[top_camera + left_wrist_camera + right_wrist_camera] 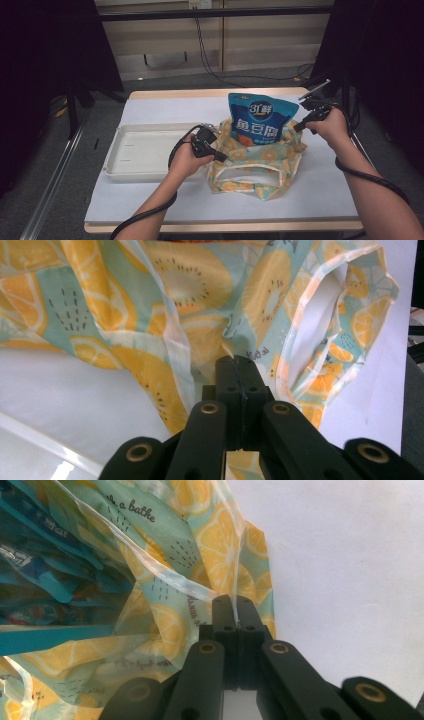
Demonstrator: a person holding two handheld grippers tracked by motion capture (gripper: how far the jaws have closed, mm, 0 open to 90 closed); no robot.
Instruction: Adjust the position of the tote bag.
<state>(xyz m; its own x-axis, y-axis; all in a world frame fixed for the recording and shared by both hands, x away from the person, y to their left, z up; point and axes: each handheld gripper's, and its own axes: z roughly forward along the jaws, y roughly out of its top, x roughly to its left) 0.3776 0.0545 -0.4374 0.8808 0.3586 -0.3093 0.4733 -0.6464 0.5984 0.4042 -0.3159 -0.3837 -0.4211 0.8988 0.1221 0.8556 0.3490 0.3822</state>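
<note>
Bag (257, 162) stretched between left gripper (218, 157) and right gripper (298, 127), both clamped on its rim, blue pouch (260, 120) upright inside.

Fruit-print bag (260, 162) pinched at both sides.
Blue pouch (259, 120) upright inside, centre frame; white tray (145, 152) at left.

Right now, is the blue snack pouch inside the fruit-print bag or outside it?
Partly inside: the blue snack pouch stands upright with its lower part in the fruit-print bag and its top rising above the bag's rim.
</note>
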